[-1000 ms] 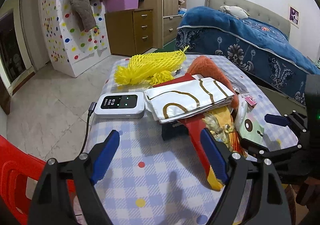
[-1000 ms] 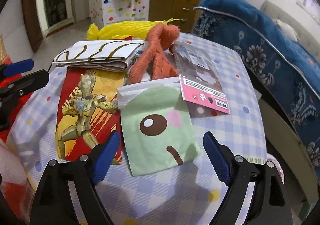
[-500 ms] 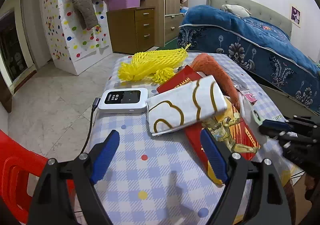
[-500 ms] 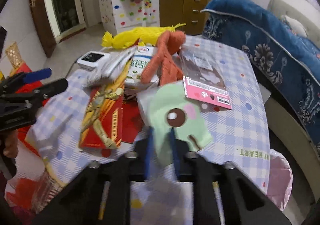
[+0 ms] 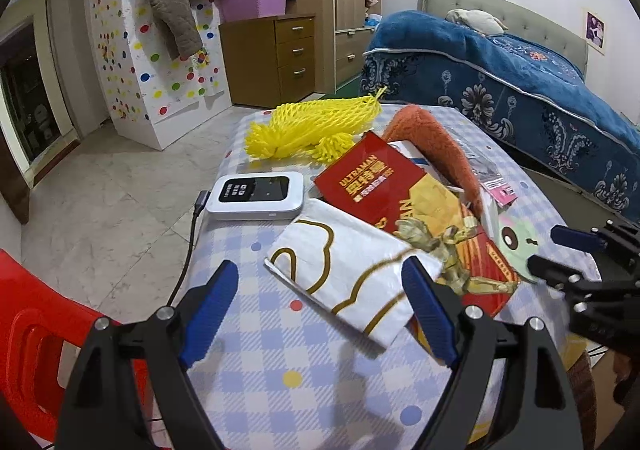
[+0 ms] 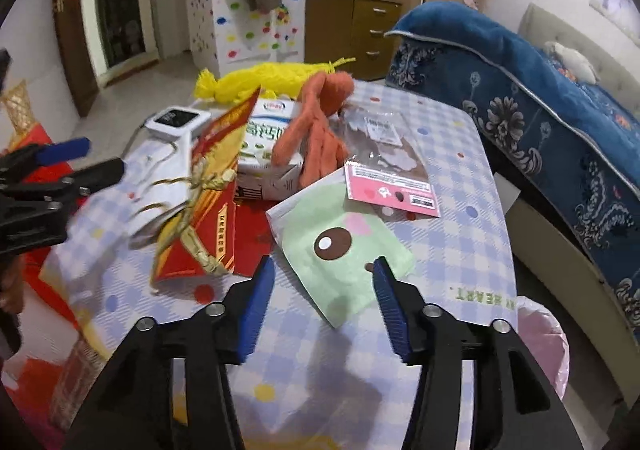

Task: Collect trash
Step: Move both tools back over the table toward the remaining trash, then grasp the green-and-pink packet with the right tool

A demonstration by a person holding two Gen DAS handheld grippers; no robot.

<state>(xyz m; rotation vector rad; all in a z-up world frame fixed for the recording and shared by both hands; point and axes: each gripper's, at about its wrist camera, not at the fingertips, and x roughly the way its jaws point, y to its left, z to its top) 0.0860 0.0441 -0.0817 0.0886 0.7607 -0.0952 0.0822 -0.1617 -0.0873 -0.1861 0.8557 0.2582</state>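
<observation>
In the left wrist view, the left gripper [image 5: 322, 308] hangs with jaws spread wide and nothing between them, above the blue-and-white checked tablecloth [image 5: 260, 362]. A white foil wrapper with gold loops [image 5: 348, 270] lies at 12 o'clock just past the fingertips, overlapping a red-and-gold Ultraman paper bag [image 5: 404, 206]. At 11 o'clock sits a white pocket router with a dark screen [image 5: 256, 196], its cable dropping off the table edge; a yellow foam fruit net [image 5: 312, 126] lies beyond. The right gripper [image 5: 560, 250] enters at 3 o'clock, partly cut off. In the right wrist view, the right gripper [image 6: 324, 300] is wide open and empty, straddling the near corner of a pale green cartoon-face packet [image 6: 340, 250]. A pink-labelled clear packet [image 6: 390, 186] overlaps it at 1 o'clock. An orange knitted toy [image 6: 316, 134] drapes over a white milk carton [image 6: 266, 146]. A pink-lined bin [image 6: 544, 334] shows at 4 o'clock, its contents hidden.
</observation>
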